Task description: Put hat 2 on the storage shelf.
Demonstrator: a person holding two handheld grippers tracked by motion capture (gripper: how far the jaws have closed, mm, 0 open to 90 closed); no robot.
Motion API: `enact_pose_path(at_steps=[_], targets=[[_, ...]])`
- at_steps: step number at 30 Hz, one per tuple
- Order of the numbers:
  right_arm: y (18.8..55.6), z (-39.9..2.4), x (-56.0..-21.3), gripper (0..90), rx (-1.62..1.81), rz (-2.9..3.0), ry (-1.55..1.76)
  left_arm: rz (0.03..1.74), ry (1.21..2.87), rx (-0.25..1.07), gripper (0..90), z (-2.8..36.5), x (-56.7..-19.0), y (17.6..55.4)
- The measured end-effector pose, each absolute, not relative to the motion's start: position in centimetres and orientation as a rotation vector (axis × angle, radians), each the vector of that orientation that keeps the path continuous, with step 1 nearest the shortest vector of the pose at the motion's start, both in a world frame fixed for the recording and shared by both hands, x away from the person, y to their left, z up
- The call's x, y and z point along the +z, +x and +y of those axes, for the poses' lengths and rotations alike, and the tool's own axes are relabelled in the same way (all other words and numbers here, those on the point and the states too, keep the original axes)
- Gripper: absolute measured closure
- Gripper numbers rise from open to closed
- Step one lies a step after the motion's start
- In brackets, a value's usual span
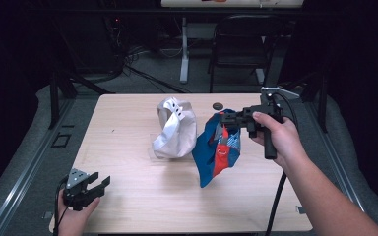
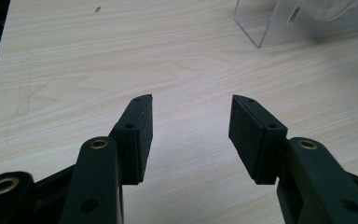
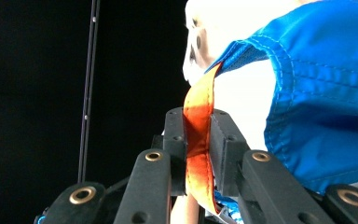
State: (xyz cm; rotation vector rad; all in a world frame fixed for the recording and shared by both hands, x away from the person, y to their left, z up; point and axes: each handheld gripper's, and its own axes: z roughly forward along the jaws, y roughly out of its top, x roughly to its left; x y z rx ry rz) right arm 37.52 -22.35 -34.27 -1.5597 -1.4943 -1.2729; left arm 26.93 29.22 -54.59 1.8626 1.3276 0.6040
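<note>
Dark room all around, with a pale wooden table (image 1: 142, 206) in the middle and a black chair (image 1: 241, 39) plus cables on the floor behind it. Near the table's centre sits a white cap (image 1: 174, 129) on a clear plastic stand (image 2: 279, 23). Just to the cap's 3 o'clock hangs a blue cap (image 1: 219, 152) with red and patterned panels, lifted up with its lower edge near the tabletop. The right gripper (image 1: 225, 119) comes in from 3 o'clock, held level, and its jaws are clamped tight on the cap's orange strap (image 3: 198, 140); you can see the strap pinched between the pads in the right gripper view. A small dark round thing (image 1: 217, 105) lies at 12 o'clock of the blue cap. Down at 7 o'clock, the left gripper (image 1: 96, 184) sits at the table's near corner, jaws spread apart, nothing between them but bare wood.
</note>
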Motion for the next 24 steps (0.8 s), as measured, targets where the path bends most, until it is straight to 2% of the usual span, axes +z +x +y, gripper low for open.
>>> enact_pose_path(at_steps=[12, 24], targets=[[38.8, -23.4, -31.7, 78.3, -1.343, -1.479, -1.623, 1.33, 1.867, 0.604, 50.1, 29.2, -54.6, 27.0], [41.3, -23.3, -30.9, 78.3, -1.378, -1.443, -1.707, 1.325, 1.864, 0.599, 50.0, 29.1, -54.8, 27.1]])
